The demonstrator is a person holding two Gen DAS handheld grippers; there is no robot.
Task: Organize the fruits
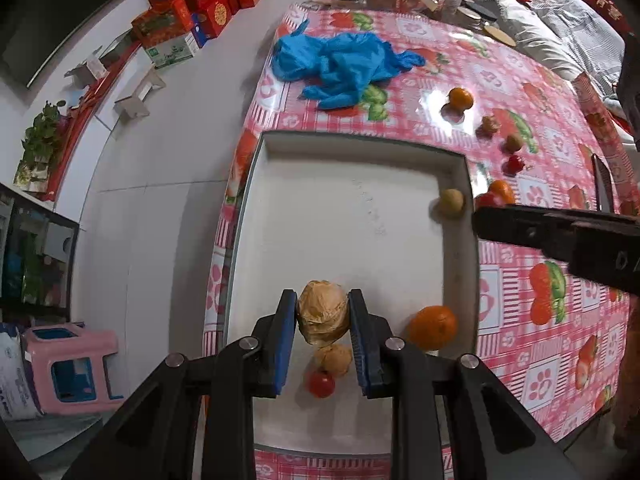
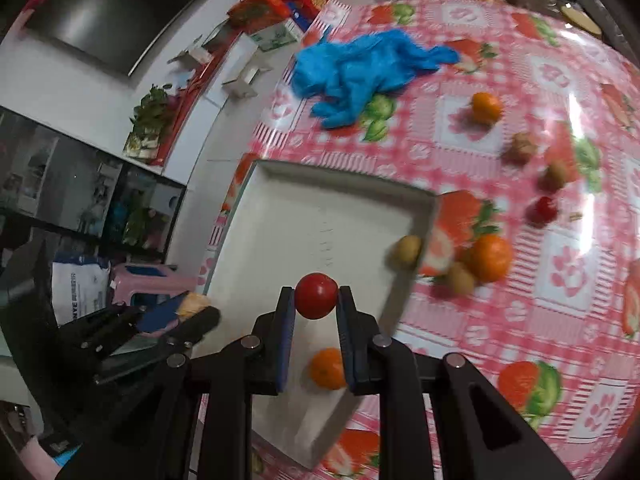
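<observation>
Two grippers are each pinching a fruit above the white tray. The left gripper has its blue pads pressed against a tan, papery walnut, held over the tray's near end. The right gripper is clamped on a small red fruit, also over the tray.

Lying in the tray under the left gripper are a second walnut and a red fruit; an orange sits toward the near right corner and a yellowish fruit rests against the right wall.

On the desk, covered in a pink checked cloth printed with strawberries and paw prints, more fruit lies to the right of the tray: a far orange, a brown walnut, a brownish fruit, a small red one, and an orange with a yellowish fruit touching it just beside the tray's corner. Crumpled blue gloves lie beyond the tray.

Red gift boxes stand stacked on the floor; their printing is too small to read.
</observation>
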